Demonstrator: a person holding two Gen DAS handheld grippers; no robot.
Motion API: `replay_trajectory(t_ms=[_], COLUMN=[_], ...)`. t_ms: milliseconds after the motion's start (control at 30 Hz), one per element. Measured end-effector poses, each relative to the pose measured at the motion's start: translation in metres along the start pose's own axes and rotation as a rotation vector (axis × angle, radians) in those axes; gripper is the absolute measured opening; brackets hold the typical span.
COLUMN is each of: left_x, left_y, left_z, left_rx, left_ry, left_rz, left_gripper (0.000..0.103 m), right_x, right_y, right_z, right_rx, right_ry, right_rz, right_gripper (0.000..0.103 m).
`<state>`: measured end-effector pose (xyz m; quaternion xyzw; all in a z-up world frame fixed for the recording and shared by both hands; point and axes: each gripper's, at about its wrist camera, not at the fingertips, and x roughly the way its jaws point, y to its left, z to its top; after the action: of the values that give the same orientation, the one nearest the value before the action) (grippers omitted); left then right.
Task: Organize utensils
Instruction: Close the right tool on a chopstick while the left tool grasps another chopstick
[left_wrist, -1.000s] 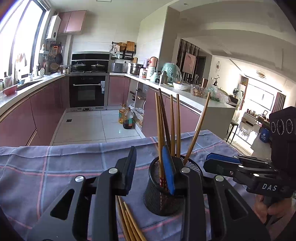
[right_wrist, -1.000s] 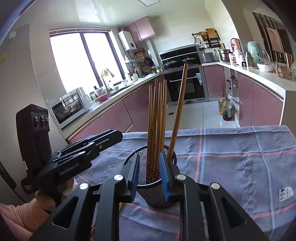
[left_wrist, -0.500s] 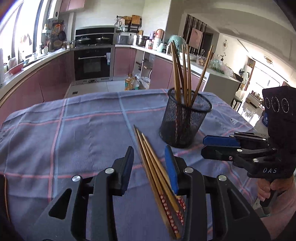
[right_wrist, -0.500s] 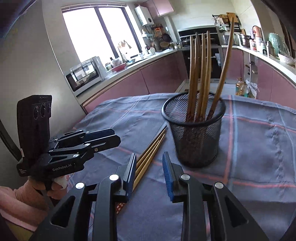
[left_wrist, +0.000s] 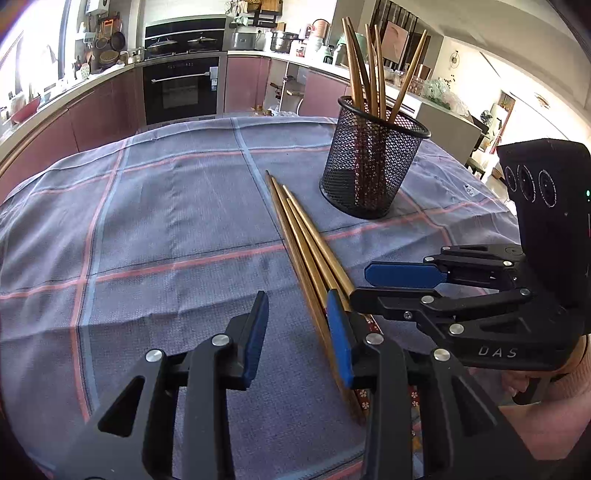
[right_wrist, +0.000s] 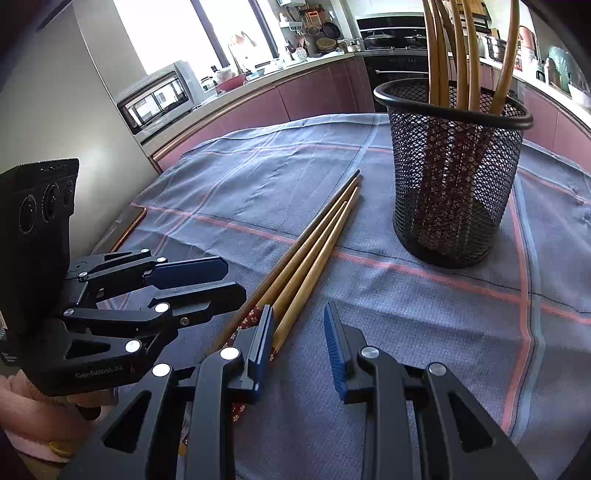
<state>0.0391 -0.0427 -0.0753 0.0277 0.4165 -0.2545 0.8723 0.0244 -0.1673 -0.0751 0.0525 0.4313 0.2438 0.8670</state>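
A black mesh cup (left_wrist: 373, 162) stands upright on the cloth with several wooden chopsticks (left_wrist: 365, 70) in it; it also shows in the right wrist view (right_wrist: 452, 177). Three loose chopsticks (left_wrist: 306, 243) lie side by side on the cloth, also in the right wrist view (right_wrist: 314, 240). My left gripper (left_wrist: 297, 314) is open and empty, low over the cloth with its right finger by the chopsticks' thick ends. My right gripper (right_wrist: 299, 332) is open and empty, its left finger beside those ends. Each gripper shows in the other's view, left (right_wrist: 207, 277) and right (left_wrist: 384, 284).
A grey-blue checked cloth (left_wrist: 166, 221) covers the table. Kitchen counters, an oven (left_wrist: 181, 88) and a microwave (right_wrist: 159, 99) lie beyond the table's far edge.
Both grippers have drawn back and down from the mesh cup toward the near ends of the loose chopsticks. Both stay open and empty.
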Motion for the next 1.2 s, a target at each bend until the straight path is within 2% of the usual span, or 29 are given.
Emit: replay_trajectory(t_ms=[300,533,967,1133,1200], left_x=[0.004,0.003,0.028,0.037,0.038], left_y=[-0.003,0.000,-0.002,0.003,0.003], left_z=[-0.003,-0.003,0.028,0.034,0.034], left_rx=[0.018,0.002,0.035,0.016,0.010], left_ry=[0.028,0.044,0.063,0.078,0.079], left_rz=[-0.001,-0.010,0.035,0.032,0.026], left_gripper=[0.029,0.025,0.023,0.020,0.014], right_x=[0.003,-0.001,0.013,0.015,0.017], right_y=[0.006,-0.002,-0.005,-0.006,-0.008], right_z=[0.002,0.001,0.016,0.019,0.020], right_rx=[-0.042,-0.025,-0.039,-0.037,-0.025], right_ry=[0.019,0.027,0.020,0.012,0.008], right_rz=[-0.062,-0.097,-0.141,-0.156,-0.151], right_gripper=[0.025,0.025,0.024,0.016,0.012])
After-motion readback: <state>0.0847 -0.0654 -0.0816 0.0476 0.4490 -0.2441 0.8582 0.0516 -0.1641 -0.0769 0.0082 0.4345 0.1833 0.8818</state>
